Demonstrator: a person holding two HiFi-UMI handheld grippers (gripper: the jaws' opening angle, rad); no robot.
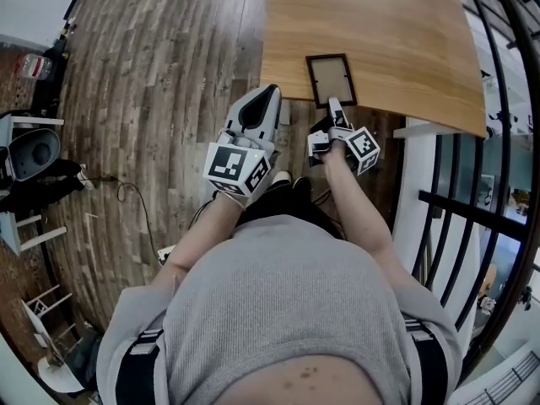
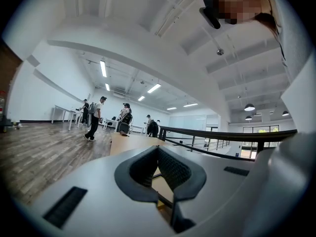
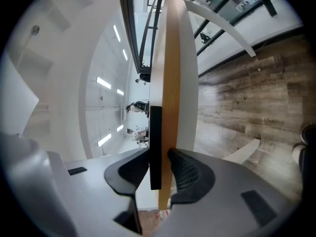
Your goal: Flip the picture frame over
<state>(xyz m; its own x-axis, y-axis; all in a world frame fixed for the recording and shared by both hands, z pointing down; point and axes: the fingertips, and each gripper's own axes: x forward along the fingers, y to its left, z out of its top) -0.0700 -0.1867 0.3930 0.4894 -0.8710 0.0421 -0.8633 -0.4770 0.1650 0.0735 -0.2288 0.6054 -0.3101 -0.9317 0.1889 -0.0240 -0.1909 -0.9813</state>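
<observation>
Black ribbed pads of the right gripper (image 3: 159,154) stand half-open astride the near edge of the table (image 3: 171,83). One is over the thin black picture frame (image 3: 155,147), one under the pale, smooth-grained wood, and neither is clamped. The rectangular frame lies flat on the table at that near edge, its dark rim round a brownish panel. Off the table's near-left corner, the left gripper (image 2: 158,149) is pinched tip to tip on nothing.
</observation>
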